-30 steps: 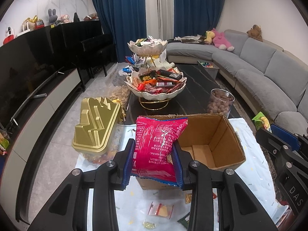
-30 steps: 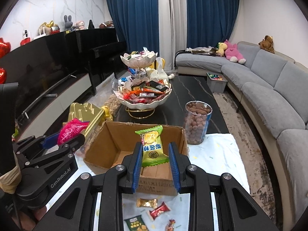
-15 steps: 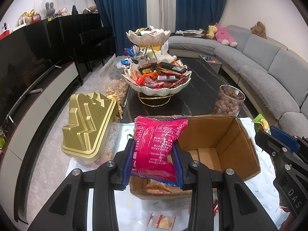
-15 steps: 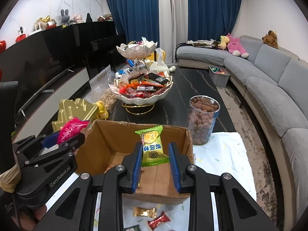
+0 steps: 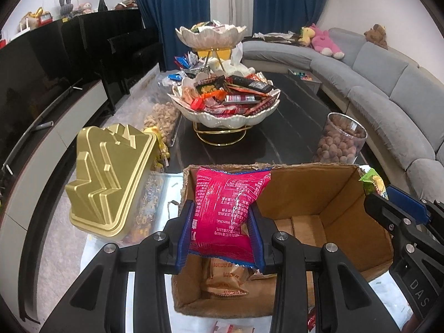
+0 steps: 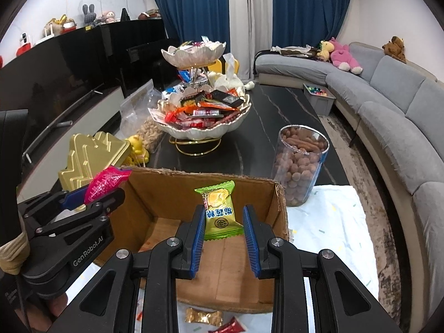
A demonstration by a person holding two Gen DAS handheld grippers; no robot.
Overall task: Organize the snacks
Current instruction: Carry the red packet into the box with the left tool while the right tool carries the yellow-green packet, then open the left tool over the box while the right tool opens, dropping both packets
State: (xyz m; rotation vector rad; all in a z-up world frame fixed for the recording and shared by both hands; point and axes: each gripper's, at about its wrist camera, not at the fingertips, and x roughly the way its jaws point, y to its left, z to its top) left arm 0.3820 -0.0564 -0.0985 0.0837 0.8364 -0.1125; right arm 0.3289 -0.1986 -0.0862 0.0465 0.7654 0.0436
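Off to the left of the left-hand jaws, a gold ridged lid (image 5: 108, 183) sits on a clear container of sweets at the counter's edge, out of the way of the work.

The left gripper (image 5: 220, 236) has its jaws clamped on a pink snack packet (image 5: 226, 211), pinched across its lower half so the top stands free above the blue pads. It hangs over the left end of the cardboard box (image 5: 333, 194), and directly below the jaws a brown wrapped snack (image 5: 226, 280) already lies on the box floor. Holding the packet by its sides, upright, looks meant to let it fall straight in when released.

The right gripper (image 6: 223, 236) is closed on a small green candy packet (image 6: 220, 211), held at its lower edge between the pads, above the middle of the box's bare floor. Both tools tilt forward and downward over the open top, side by side, each visible at the edge of the other's view; a hand (image 6: 12, 255) in a beige cuff grips the left tool's handle.

Beyond the jaws stands a tiered shell dish (image 6: 204, 130) heaped with snacks. To their right is a clear jar of nuts (image 6: 301, 163). Just below the right jaws, loose candies (image 6: 204, 316) lie on the white cloth, probably next to be gathered.
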